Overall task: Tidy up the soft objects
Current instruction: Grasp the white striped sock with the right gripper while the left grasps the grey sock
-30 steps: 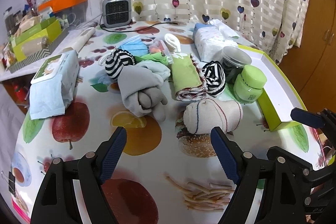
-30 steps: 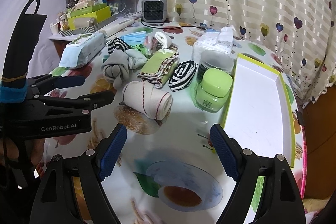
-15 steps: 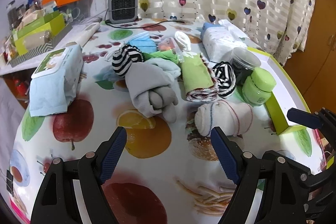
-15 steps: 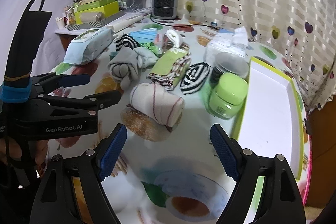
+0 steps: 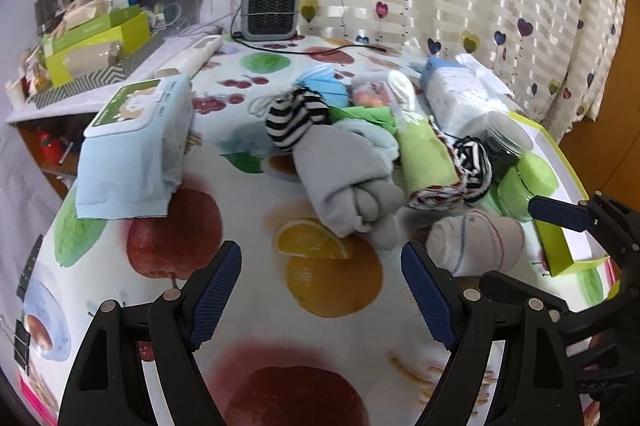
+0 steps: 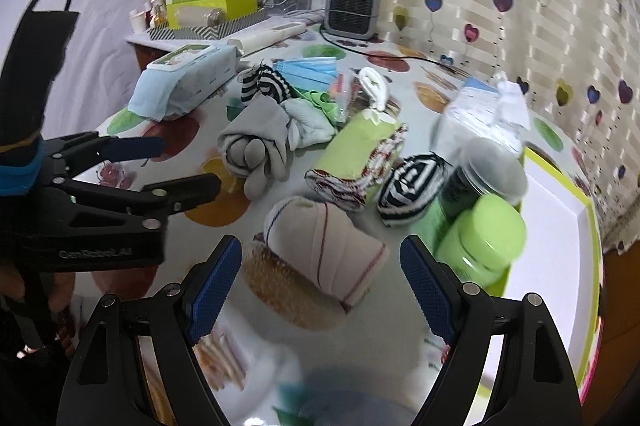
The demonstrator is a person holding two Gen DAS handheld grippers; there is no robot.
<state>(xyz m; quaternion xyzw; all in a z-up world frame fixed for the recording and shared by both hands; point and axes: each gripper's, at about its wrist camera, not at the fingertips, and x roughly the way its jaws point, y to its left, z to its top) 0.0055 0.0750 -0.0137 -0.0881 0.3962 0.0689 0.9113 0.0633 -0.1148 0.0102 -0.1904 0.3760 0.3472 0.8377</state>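
Observation:
Soft things are piled mid-table: a knotted grey sock bundle, a beige rolled sock, a green rolled towel and two black-and-white striped socks. My left gripper is open just short of the grey bundle. My right gripper is open, and the beige roll lies just ahead between its fingers without touching them. One blue right finger shows beside the beige roll.
A white tray with a green rim lies at the right. A green jar and a dark jar stand against it. A wipes pack, tissue pack, blue masks and heater are farther back.
Both grippers have moved forward toward the pile. The beige roll now sits closer to the right gripper's fingers. Both stay open.

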